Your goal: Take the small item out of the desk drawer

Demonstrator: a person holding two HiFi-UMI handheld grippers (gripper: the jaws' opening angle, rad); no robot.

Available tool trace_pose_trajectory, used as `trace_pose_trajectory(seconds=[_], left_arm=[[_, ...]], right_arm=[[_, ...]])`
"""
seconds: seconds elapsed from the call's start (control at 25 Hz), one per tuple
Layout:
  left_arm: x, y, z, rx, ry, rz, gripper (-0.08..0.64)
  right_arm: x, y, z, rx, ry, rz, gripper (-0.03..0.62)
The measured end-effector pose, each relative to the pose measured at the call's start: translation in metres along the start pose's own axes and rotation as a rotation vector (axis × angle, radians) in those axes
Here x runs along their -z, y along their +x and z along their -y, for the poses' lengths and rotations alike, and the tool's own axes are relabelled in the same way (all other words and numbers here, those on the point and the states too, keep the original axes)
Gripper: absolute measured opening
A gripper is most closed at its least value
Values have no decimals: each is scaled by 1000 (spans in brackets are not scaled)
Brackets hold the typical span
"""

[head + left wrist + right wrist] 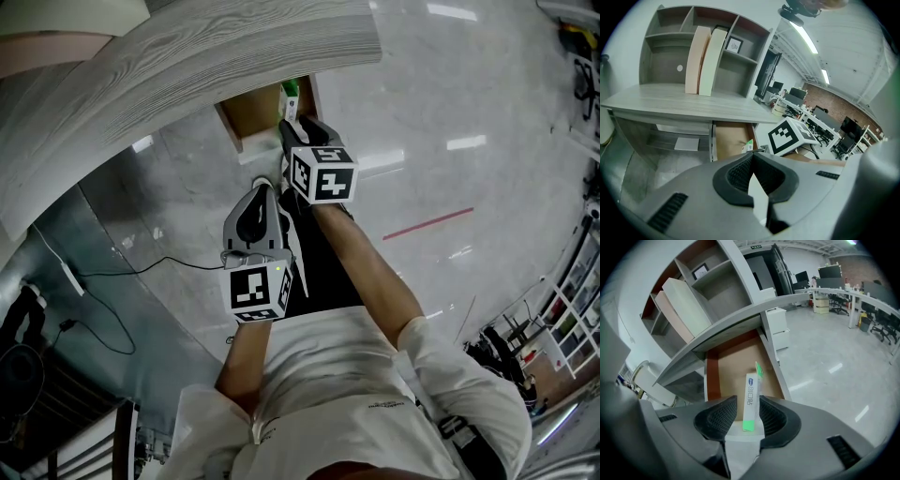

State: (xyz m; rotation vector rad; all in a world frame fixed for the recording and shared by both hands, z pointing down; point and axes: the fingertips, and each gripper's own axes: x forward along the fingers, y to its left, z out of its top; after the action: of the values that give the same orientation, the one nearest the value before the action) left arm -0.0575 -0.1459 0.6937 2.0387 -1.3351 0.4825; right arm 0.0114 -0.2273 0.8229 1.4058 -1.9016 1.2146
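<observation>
The small item is a slim white box with green ends [751,399], standing upright in the open brown-bottomed desk drawer [731,366]. My right gripper [743,416] reaches into the drawer with its jaws around the box. A gap shows between the left pad and the box, so the gripper is open. From the head view the right gripper [298,127] sits at the drawer [246,108], with the box's green tip [290,94] just beyond it. My left gripper [261,187] hangs back below the drawer, jaws shut and empty. In the left gripper view the box [749,145] leans at the drawer's right side.
The grey wood-grain desktop [187,66] overhangs the drawer. Above it stands a shelf unit with binders [705,61]. A black cable [141,272] runs over the glossy floor at the left. Office desks and chairs [843,301] stand far off.
</observation>
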Motion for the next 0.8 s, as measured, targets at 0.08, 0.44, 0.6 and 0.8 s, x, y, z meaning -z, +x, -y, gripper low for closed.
trace_pose_trajectory(seconds=[0.08,0.44,0.6,0.8], left_arm=[[2,0,-3,-8,-5,-4,15],[7,2,-11,-24,-22,-15,15],[8,1,-11,-28,-27,-17,15],[7,-1,-16,-31,-29,-15,15]], right_arm=[[0,4,3,9,13,0,161],[-1,19,8,35,17,-27,159],[3,22,10,51,23,-52,152],[5,25,10,77,30,-71,137]])
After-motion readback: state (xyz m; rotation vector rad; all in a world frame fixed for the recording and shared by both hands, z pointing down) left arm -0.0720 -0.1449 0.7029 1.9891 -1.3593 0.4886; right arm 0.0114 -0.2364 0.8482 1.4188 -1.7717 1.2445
